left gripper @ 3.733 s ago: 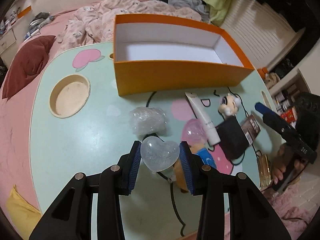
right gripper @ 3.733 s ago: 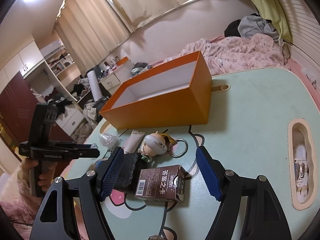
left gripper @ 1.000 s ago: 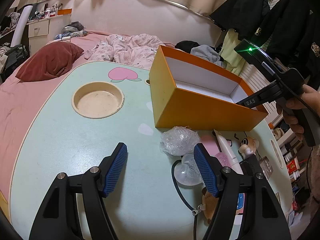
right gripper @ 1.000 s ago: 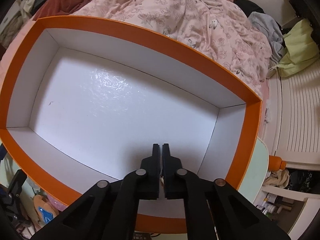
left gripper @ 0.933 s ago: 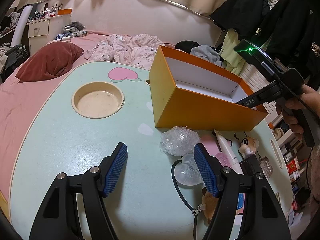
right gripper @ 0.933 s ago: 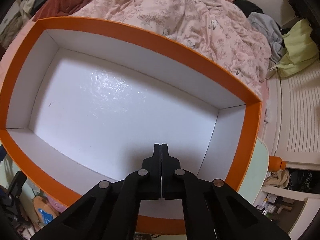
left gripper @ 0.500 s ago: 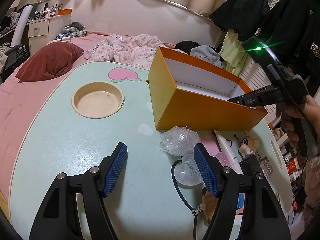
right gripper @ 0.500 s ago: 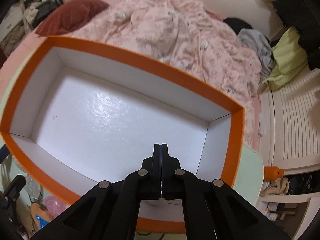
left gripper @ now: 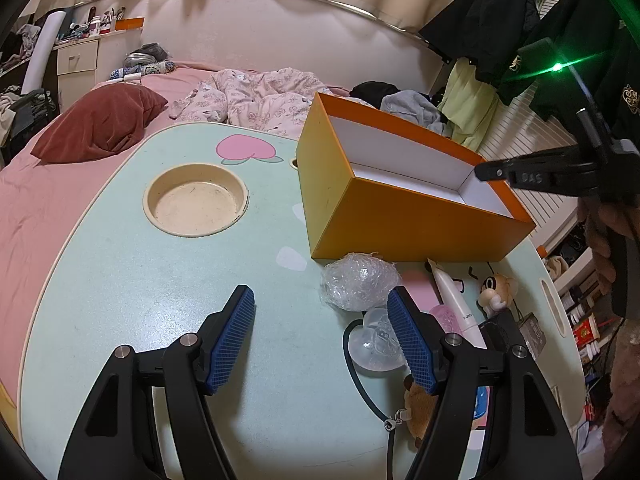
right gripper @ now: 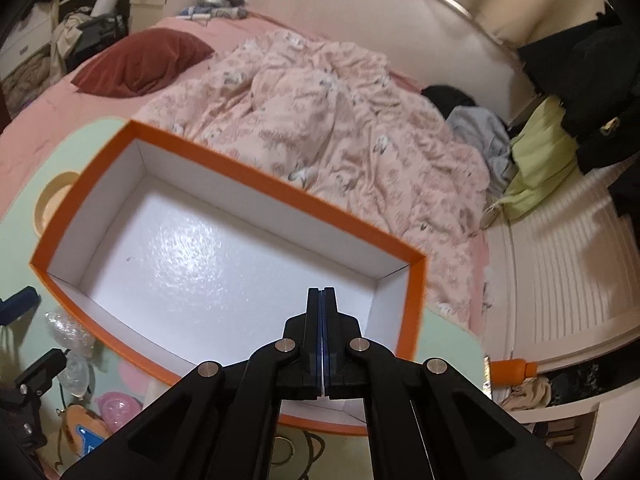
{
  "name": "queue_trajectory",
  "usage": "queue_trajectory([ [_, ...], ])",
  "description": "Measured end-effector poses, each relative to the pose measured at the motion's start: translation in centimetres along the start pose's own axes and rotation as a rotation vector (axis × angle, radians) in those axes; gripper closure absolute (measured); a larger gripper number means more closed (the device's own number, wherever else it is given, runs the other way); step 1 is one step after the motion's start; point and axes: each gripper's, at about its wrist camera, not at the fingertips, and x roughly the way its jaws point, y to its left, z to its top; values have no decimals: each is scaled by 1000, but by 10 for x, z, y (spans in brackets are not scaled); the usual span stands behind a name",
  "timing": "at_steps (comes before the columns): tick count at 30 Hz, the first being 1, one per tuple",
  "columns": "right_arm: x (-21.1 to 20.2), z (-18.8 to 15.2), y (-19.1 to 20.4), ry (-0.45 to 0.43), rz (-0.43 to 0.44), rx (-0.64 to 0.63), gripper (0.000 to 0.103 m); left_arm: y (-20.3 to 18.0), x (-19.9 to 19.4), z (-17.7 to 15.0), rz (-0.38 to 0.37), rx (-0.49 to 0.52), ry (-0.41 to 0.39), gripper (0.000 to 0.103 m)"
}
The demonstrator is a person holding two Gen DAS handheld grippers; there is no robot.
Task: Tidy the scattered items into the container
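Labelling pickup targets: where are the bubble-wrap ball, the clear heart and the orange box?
bubble-wrap ball (left gripper: pixel 360 286), left wrist view, its middle
clear heart (left gripper: pixel 374 346), left wrist view, left lobe
orange box (left gripper: pixel 404 226), left wrist view, near wall

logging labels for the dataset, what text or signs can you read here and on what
"DAS" (first letter uncertain), white letters on the black body of the right gripper.
"B", raised letter on the clear heart case.
Small dark print on the white tube: too small to read.
Label on the brown carton: too blurred to read.
Orange box: no text visible.

Mint table (left gripper: pixel 120 280) bears orange box (left gripper: pixel 400 228), scattered trinkets.
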Motion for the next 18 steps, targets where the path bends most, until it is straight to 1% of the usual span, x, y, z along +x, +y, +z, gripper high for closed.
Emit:
queue_trajectory([
  [4,-27,-8,4,-57,13,3,102,0,0,0,0,0,0,33],
  [7,-51,-21,7,-103,58,15,102,0,0,0,1,0,0,33],
  [10,-71,-34,9,-139,76,27,102,0,0,0,0,0,0,33],
  [15,-100,-56,19,-205,-12,8,102,0,1,0,1,0,1,33],
  [18,-112,-69,28,-254,-87,-18,102,0,1,0,1,0,1,33],
])
